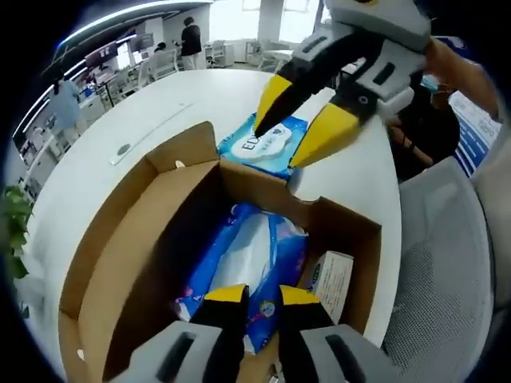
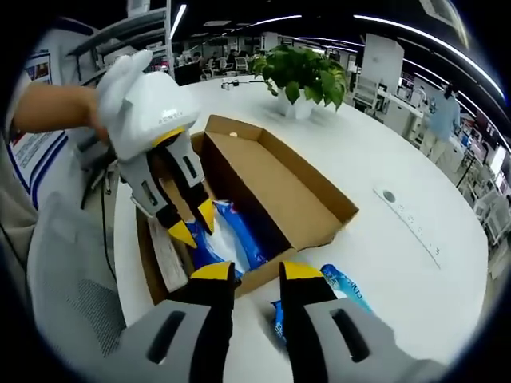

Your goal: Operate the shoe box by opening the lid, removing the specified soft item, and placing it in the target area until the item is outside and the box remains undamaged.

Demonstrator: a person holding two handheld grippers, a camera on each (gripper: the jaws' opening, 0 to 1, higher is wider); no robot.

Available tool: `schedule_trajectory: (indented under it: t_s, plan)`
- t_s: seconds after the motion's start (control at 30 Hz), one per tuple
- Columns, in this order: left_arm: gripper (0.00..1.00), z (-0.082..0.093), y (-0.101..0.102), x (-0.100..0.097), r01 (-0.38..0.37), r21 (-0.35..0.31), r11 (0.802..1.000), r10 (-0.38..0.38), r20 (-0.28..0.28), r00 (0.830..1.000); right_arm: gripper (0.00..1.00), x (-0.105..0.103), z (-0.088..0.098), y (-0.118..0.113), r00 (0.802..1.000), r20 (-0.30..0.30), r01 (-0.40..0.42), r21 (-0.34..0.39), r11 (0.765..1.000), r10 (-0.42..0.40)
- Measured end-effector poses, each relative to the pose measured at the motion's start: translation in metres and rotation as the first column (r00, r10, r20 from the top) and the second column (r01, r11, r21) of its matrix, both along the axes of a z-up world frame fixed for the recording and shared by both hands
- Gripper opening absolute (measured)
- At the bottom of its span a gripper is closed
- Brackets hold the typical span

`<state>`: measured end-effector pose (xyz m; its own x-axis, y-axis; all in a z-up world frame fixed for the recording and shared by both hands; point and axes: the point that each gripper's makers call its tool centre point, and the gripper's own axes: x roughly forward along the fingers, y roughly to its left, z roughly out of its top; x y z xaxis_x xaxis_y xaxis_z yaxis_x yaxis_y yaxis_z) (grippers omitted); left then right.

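Colours you see on the table

Your grippers have yellow jaw tips on black and grey; the shoe box is brown cardboard, the pack inside blue and white, the wipes pack beyond it blue, the table white.

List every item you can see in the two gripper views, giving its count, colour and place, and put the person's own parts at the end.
Shoe box: one, brown cardboard, lid open, on the white table.
Soft pack in the box: one, blue and white, lying inside the box.
Small carton: one, white with blue print, in the box beside the soft pack.
Wipes pack: one, blue with a white label, on the table just outside the box.
Table: one, white, round-edged.
Potted plant: one, green, at the table's far side.
Chair: one, grey mesh, beside the table.
Left gripper: yellow tips, over the soft pack, jaws slightly apart.
Right gripper: yellow tips, jaws open over the wipes pack.
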<state>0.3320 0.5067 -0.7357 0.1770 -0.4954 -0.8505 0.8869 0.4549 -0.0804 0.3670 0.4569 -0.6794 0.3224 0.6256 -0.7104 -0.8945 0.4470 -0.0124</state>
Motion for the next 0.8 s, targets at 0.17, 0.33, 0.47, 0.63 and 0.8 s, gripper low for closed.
schedule_trajectory:
  t_s: [0.17, 0.33, 0.47, 0.63, 0.8]
  plan:
    - [0.04, 0.000, 0.005, 0.000, 0.004, -0.007, 1.000, -0.004, 0.010, 1.000, 0.18, 0.000, -0.012, 0.014, 0.999, -0.007, -0.041, -0.035, 0.999, 0.041]
    - [0.01, 0.001, 0.005, 0.000, 0.012, -0.023, 1.000, -0.011, 0.014, 1.000, 0.17, 0.006, -0.025, 0.027, 0.998, -0.010, -0.065, -0.062, 0.996, 0.064]
    - [0.00, 0.002, 0.006, -0.002, 0.016, -0.032, 0.999, -0.015, 0.009, 1.000, 0.14, 0.012, -0.033, 0.036, 0.997, -0.012, -0.075, -0.083, 0.994, 0.075]
    - [0.00, 0.003, 0.006, -0.003, 0.012, -0.045, 0.999, -0.011, 0.008, 1.000, 0.13, 0.016, -0.047, 0.043, 0.996, -0.017, -0.092, -0.130, 0.987, 0.091]
    - [0.00, 0.004, 0.009, -0.003, -0.001, -0.055, 0.998, 0.001, 0.006, 1.000, 0.13, 0.012, -0.059, 0.047, 0.993, -0.039, -0.120, -0.159, 0.980, 0.115]
